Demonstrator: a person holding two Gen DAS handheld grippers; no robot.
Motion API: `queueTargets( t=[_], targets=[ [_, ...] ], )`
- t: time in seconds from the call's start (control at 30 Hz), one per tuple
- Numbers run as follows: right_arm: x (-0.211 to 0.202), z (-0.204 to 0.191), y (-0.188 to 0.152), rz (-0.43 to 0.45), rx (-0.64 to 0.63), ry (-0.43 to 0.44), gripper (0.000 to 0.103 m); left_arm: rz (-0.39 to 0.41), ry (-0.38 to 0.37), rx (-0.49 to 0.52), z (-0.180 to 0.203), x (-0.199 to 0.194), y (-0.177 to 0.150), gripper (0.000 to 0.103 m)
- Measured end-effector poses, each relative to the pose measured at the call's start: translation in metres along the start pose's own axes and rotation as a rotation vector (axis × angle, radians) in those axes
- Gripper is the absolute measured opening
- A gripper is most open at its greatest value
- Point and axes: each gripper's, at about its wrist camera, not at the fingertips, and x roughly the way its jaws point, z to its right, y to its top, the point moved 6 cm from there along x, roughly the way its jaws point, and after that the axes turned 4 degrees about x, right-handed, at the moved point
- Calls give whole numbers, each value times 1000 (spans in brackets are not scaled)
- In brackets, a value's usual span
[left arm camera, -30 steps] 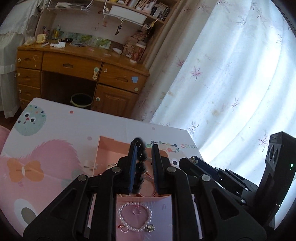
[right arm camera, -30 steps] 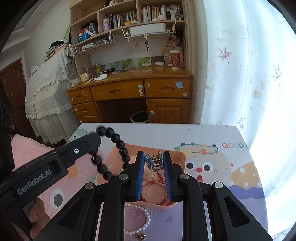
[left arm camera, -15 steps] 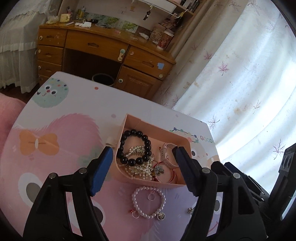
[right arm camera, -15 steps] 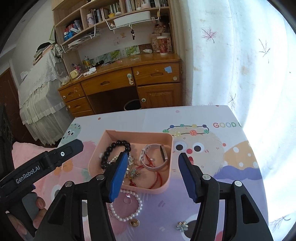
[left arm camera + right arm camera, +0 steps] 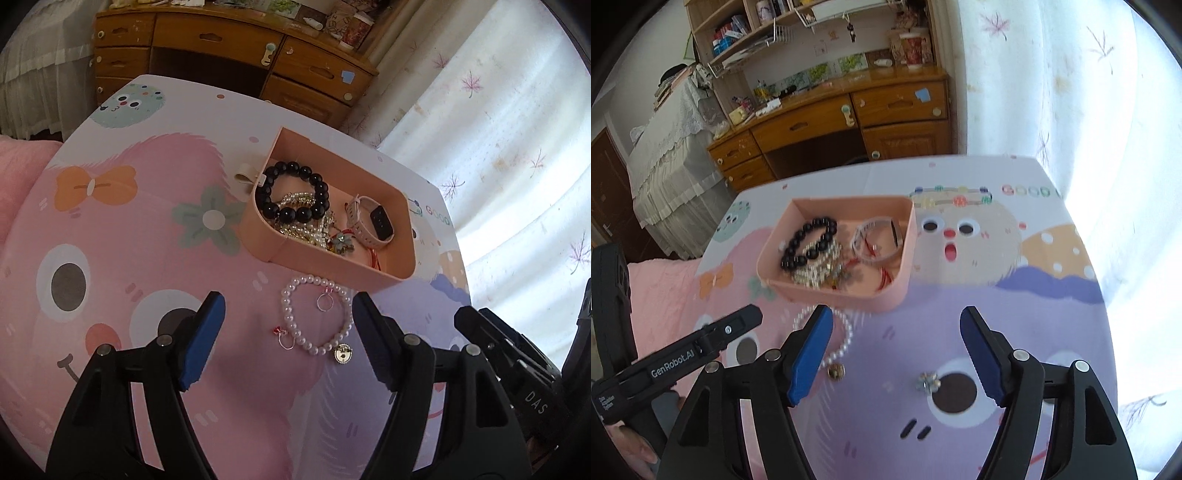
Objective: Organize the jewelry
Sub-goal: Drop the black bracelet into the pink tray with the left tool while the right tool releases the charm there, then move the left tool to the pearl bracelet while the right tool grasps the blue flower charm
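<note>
Pink tray (image 5: 325, 258) on the cartoon-print table (image 5: 110, 229), black bead bracelet (image 5: 291, 197) and watch inside, pearl bracelet (image 5: 314, 321) just beside it, left gripper (image 5: 288, 332) jaws apart (nothing between), right gripper (image 5: 895, 345) jaws having just widened, empty, flower charm (image 5: 928, 382) beneath.

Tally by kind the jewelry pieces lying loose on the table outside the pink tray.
Pearl bracelet: 1
Rings: 2
Flower-shaped brooch: 1
Total: 4
</note>
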Motion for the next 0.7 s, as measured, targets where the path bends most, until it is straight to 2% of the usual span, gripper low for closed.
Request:
queueTargets(
  t=[0.3,0.43,0.57,0.7],
  targets=[
    [16,6,-68,-156,-163,-33,72,-54,12,94,18,8,-25,69],
    [24,9,-85,-191,-175,-21,72,-61,15,157,32,16,-37,69],
    [34,15,-88,-183,-220,-45,72,-58,45,239,52,23,-49,69],
    [42,16,-86,-132,-314,-55,72,-52,75,257,65,32,-56,69]
  ],
)
